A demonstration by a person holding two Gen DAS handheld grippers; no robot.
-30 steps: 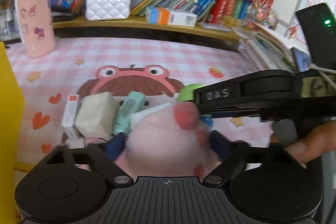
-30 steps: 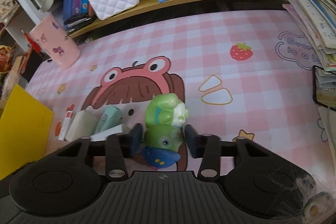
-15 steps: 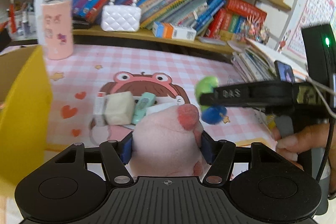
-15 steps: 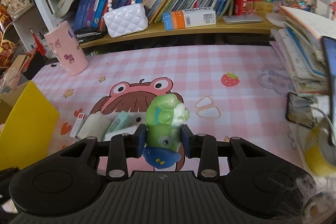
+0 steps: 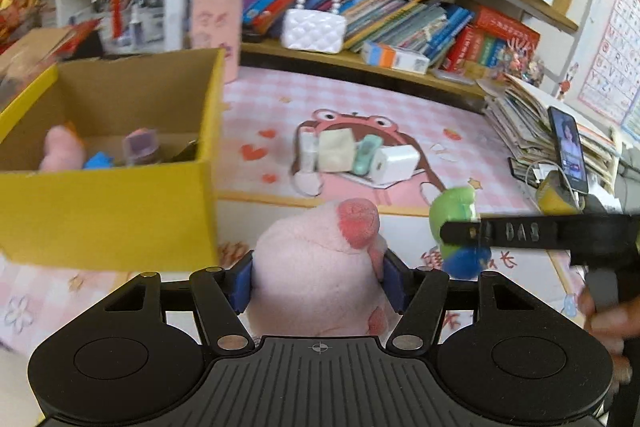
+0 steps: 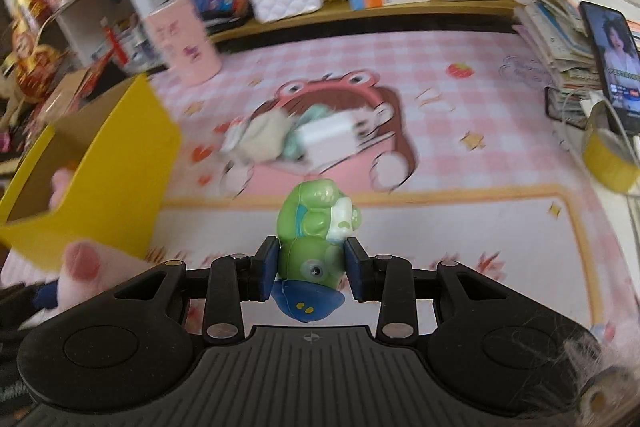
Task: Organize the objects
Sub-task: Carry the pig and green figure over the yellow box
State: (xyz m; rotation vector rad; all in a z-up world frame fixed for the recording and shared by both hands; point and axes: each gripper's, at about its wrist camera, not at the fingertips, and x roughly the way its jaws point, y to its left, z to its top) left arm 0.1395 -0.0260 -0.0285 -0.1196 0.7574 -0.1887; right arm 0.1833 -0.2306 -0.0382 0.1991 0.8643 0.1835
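Left gripper (image 5: 318, 277) clamps soft pink plush toy (image 5: 320, 267) beside open yellow cardboard box (image 5: 108, 207); right gripper (image 6: 311, 273) clamps glossy green plastic frog figure (image 6: 316, 235) above pink checked mat's (image 6: 460, 99) near edge

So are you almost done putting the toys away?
About halfway. A few small toys already lie in the yellow cardboard box. The left tool grips a pink plush toy, and the right tool grips a green plastic figure. A cluster of four small white and mint items waits on the pink mat.
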